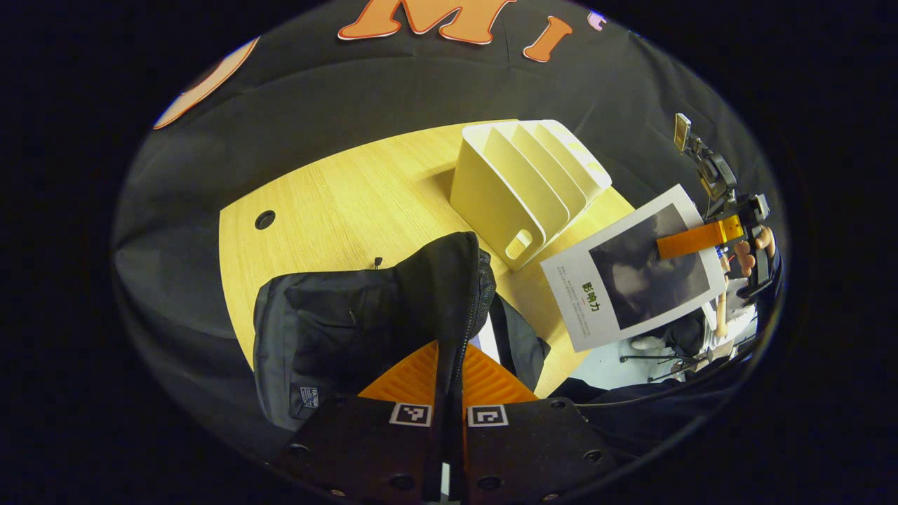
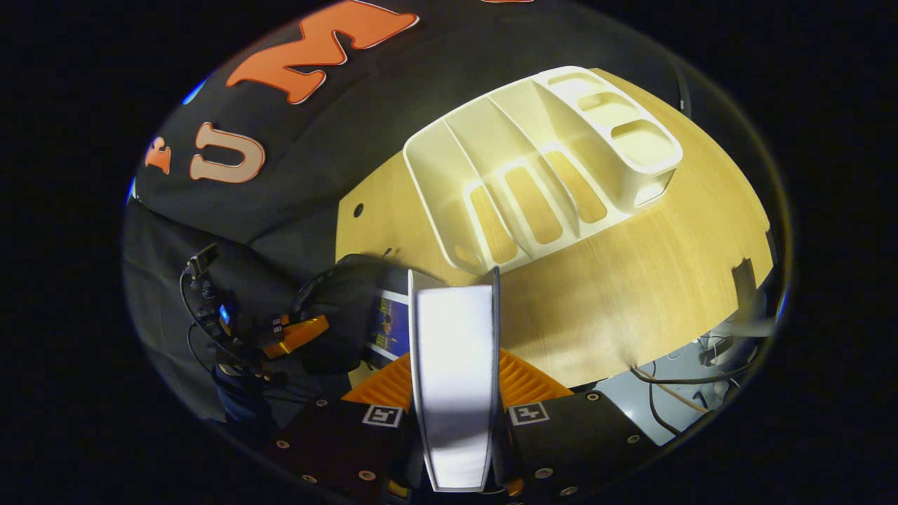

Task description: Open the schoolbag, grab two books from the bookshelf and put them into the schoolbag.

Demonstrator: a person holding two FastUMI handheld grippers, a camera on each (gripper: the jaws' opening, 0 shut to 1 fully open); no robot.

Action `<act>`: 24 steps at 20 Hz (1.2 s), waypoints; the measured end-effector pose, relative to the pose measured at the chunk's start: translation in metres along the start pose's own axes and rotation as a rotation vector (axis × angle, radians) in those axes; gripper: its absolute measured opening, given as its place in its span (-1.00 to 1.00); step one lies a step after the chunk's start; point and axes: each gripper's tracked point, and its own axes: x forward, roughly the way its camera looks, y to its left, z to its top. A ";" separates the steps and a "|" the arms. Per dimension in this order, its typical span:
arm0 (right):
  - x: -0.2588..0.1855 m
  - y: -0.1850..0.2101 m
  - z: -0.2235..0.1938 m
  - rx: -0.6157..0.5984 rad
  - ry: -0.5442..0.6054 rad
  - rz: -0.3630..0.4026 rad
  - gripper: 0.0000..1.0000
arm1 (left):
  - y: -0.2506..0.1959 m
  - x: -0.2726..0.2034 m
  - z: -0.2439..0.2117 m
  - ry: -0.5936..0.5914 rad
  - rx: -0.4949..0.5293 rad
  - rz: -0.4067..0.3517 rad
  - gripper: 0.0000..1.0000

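Counter (image 1: 337, 203) spreads wide and pale ahead of both grippers. On it, the black schoolbag (image 1: 337, 322) sits right in front of the left gripper (image 1: 449, 365), whose fingers are clamped on the flap edge by the zipper. Beyond and to that gripper's right stands the white bookshelf (image 1: 519, 182), slots bare. Over on the right gripper (image 2: 454, 365), fingers are pinched on a book (image 2: 454, 365), held edge-on straight ahead; the bookshelf lies beyond it, the schoolbag just to its left, another book's cover peeking inside.
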 end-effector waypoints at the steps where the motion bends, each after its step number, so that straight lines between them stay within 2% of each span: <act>1: 0.006 0.003 -0.003 0.008 -0.003 0.021 -0.19 | -0.001 -0.005 0.001 -0.007 -0.002 0.001 -0.90; 11: 0.082 0.062 -0.040 0.068 0.002 0.282 -0.21 | -0.001 -0.020 0.015 -0.053 -0.021 0.016 -0.91; 24: 0.174 0.127 -0.040 0.138 -0.065 0.388 -0.21 | -0.009 -0.036 0.024 -0.114 -0.034 0.004 -0.90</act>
